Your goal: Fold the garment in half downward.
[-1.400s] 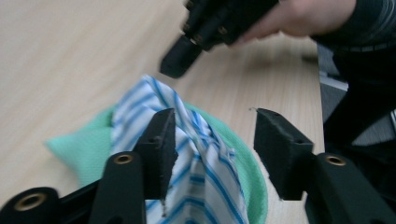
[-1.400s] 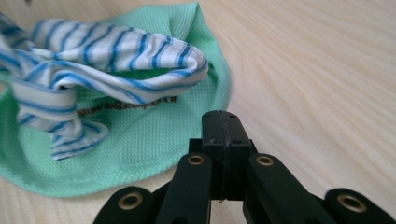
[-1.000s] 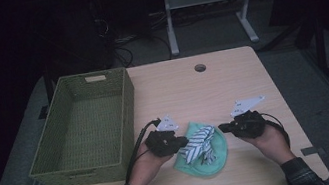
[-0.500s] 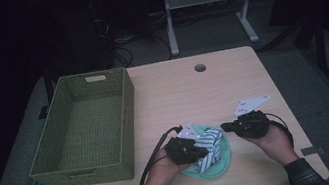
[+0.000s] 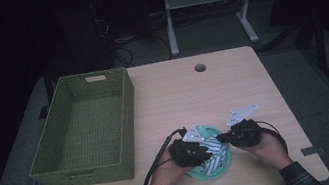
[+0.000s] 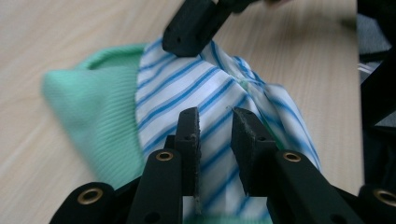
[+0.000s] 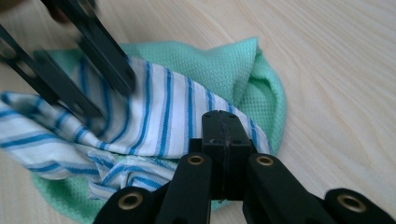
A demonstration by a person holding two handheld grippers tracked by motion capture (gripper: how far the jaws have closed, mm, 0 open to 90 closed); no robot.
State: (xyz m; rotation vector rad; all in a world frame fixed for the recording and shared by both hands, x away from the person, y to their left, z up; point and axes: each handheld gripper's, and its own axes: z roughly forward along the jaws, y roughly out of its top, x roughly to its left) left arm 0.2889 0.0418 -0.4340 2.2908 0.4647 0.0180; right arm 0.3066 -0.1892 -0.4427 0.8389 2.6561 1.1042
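The counter (image 5: 193,93) is pale wood, with a small round hole (image 5: 200,68) near its far edge; a green woven basket (image 5: 85,128) stands on its left part, well apart from the work; near the front edge lies a cloth (image 5: 212,158), mint green with a white, blue-striped part bunched on top of it; in the left gripper view the striped part (image 6: 196,88) lies over the green part (image 6: 93,121), which spreads out to the left on the wood; in the right gripper view the green part (image 7: 224,65) curves round behind and to the right of the stripes (image 7: 159,116); two hands come in from the front edge, one at each side of the cloth; the left hand-held gripper (image 5: 202,153) sits over the cloth's left side, and in its own view (image 6: 215,122) its jaws stand a little apart above the striped fabric, having just been opening, with the cloth below the gap and the pads not pressing on it; the right hand-held gripper (image 5: 221,138) reaches the cloth's right edge, and in its own view (image 7: 226,122) its jaws are closed together on a fold of the striped fabric, pinching it at the edge; a grey plate (image 5: 241,113) stands on top of it.
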